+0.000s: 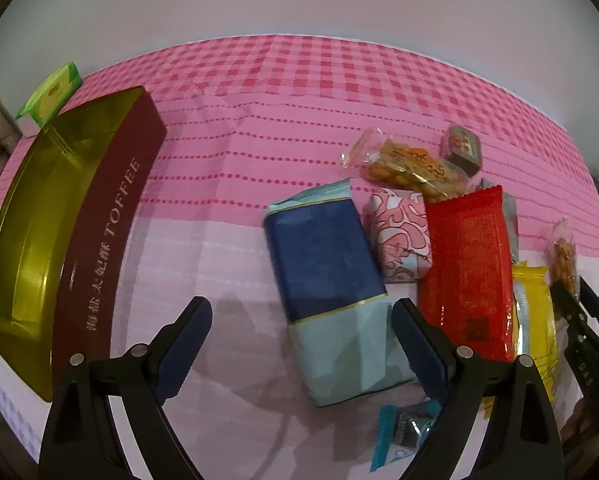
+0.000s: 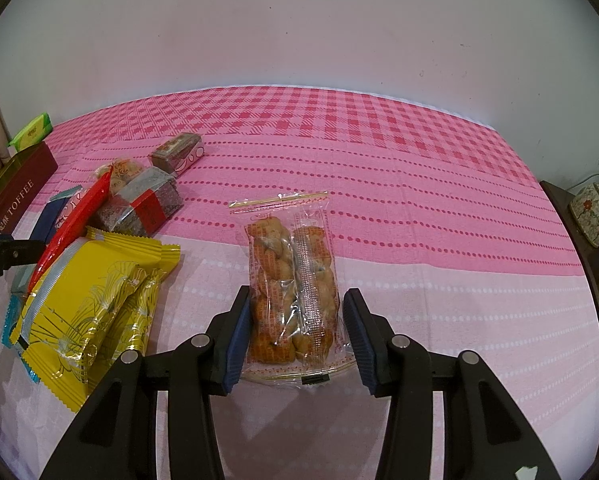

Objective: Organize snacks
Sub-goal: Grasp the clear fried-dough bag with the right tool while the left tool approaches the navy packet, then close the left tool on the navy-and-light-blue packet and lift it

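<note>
ideally, the right gripper (image 2: 295, 330), jaws wide around the clear snack bag (image 2: 293, 284) at lower centre, squeezes gently mid-pack, while the left gripper (image 1: 301, 344) waits open.

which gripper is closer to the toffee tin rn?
Left. The left gripper hangs open just right of the toffee tin, beside the blue packet. The right gripper straddles the twisted-snack bag, beyond the snack pile.
</note>
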Demonstrator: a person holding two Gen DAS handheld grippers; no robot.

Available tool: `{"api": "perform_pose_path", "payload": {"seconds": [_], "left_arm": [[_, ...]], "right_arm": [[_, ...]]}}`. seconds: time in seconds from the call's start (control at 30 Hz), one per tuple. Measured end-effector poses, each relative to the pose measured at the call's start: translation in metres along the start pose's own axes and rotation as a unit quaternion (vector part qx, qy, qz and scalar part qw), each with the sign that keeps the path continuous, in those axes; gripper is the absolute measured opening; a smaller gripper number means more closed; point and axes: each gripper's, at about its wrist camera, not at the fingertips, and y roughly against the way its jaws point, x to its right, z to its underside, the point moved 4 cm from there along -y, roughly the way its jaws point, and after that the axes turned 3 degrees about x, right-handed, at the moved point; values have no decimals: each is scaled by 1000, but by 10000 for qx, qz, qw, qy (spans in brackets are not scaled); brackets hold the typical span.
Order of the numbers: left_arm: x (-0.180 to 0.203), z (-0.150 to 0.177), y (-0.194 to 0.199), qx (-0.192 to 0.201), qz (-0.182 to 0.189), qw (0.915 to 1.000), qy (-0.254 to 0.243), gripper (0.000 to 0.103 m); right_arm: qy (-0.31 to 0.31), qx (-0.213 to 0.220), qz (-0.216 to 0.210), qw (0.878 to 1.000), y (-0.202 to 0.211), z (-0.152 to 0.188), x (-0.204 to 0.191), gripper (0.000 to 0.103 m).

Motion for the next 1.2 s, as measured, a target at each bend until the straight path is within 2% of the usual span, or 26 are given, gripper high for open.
{"api": "perform_pose_path", "payload": {"seconds": [0.2, 0.3, 0.4, 0.5, 0.53, 0.83, 1.2], "left_arm": [[12, 7, -14, -301, -85, 9995, -52, 92], [11, 8, -13, -207, -55, 9998, -49, 91], [9, 9, -11, -170, 4, 9998, -112, 82], [10, 8, -7, -113, 84, 9996, -260, 61], [11, 8, -4, -116, 101, 9994, -318, 57], [11, 11, 5, -128, 58, 9985, -521, 53], [1, 13, 27, 73, 71, 9977, -663, 52]], "right_arm": [[2, 0, 1, 10000, 0, 0, 0, 43], [0, 1, 0, 10000, 0, 0, 0, 43], [-3, 0, -3, 10000, 0, 0, 1, 43], [-4, 3, -2, 10000, 0, 0, 0, 43], [-4, 3, -1, 10000, 0, 0, 0, 43], [-7, 4, 0, 10000, 0, 0, -1, 43], [-8, 10, 4, 10000, 0, 0, 0, 43]]}}
